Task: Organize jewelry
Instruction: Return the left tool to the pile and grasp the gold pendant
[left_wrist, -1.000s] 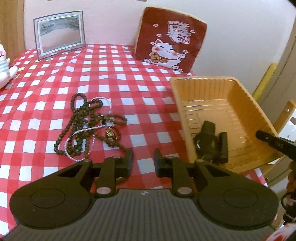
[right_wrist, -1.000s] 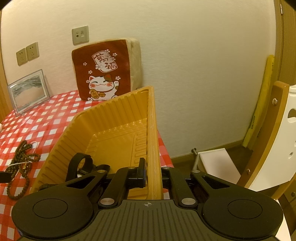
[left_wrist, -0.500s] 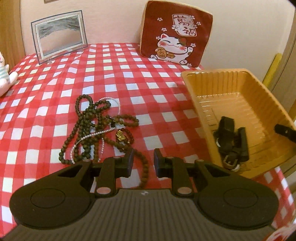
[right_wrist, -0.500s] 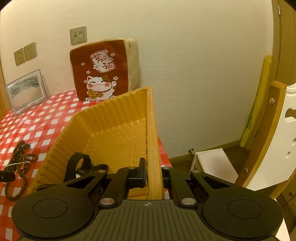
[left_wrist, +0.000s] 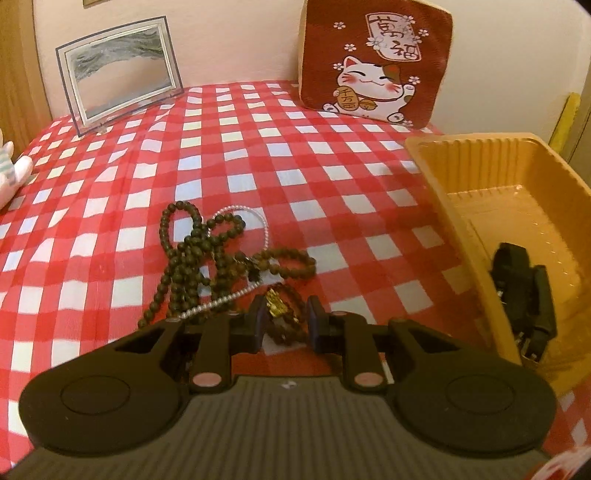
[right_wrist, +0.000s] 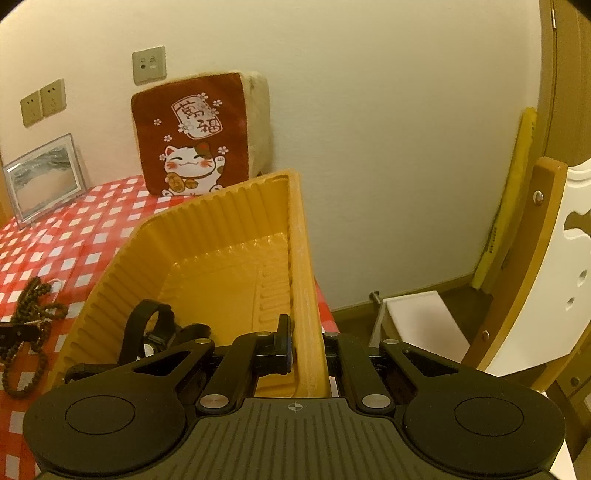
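The left hand-held gripper (left_wrist: 283, 320) stands open, its fingers either side of the gold charm (left_wrist: 275, 305) on the tangled bead necklaces (left_wrist: 207, 258) on the desk (left_wrist: 332, 192); the nearest beads are hidden beneath it. The right hand-held gripper (right_wrist: 306, 345) pinches the orange tray (right_wrist: 301, 258) wall; a half-hidden black watch (right_wrist: 151, 325) lies inside.

tablecloth (left_wrist: 332, 177): red-white check | tray (left_wrist: 461, 192): orange | beads (left_wrist: 184, 258): dark brown
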